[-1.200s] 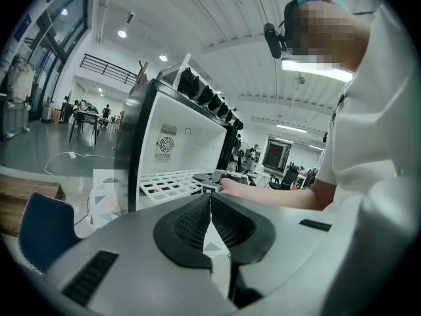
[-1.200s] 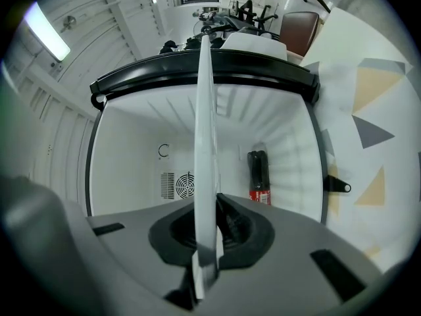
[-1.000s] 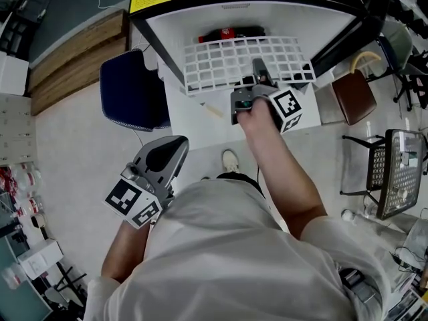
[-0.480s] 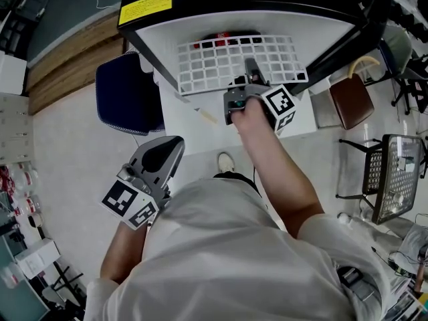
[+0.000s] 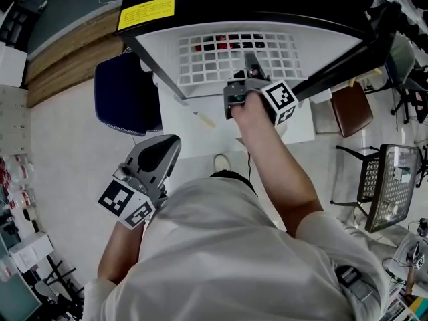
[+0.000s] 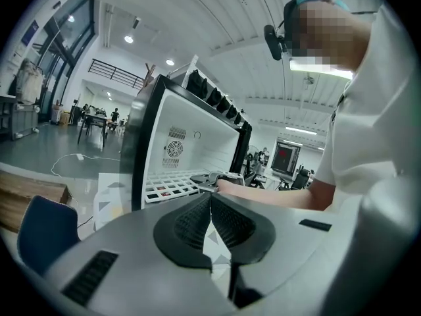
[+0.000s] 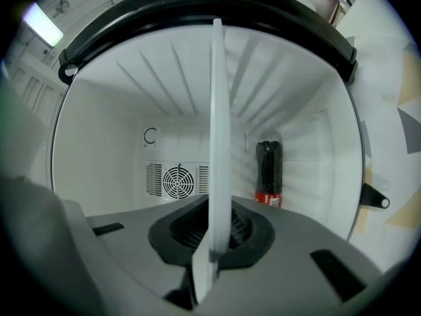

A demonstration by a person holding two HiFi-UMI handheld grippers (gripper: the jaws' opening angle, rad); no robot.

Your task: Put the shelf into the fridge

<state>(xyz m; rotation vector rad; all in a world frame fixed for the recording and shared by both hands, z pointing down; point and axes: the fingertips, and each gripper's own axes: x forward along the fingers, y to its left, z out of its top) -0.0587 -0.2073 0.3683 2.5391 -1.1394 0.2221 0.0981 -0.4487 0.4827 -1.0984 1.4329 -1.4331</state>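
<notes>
From the head view I see the right gripper (image 5: 249,62) reaching forward to the open fridge (image 5: 267,5), with its jaws on the near edge of the white grid shelf (image 5: 214,59). The shelf lies level in the mouth of the white compartment, its far part under the fridge's black top. Through the grid I catch a dark bottle with a red label (image 5: 224,42) below it. The left gripper (image 5: 166,144) hangs low beside my body, well apart from the fridge, and a blue chair (image 5: 127,92) stands just left of the cabinet. A yellow label (image 5: 146,12) sits on the black top. In the left gripper view the left gripper (image 6: 210,199) has its dark pads pressed together at the tips with nothing between them. Past them I see the fridge (image 6: 197,137) from the side, the shelf (image 6: 172,186) flat inside it, and my other arm holding the right gripper (image 6: 212,178) at its front edge. The blue chair (image 6: 43,242) is at lower left. In the right gripper view the right gripper (image 7: 212,242) is clamped on the shelf (image 7: 219,143), which runs edge-on as a thin white strip from the pads straight into the fridge (image 7: 105,143). A round fan vent (image 7: 177,180) sits on the back wall to the strip's left, the bottle (image 7: 268,173) to its right.
</notes>
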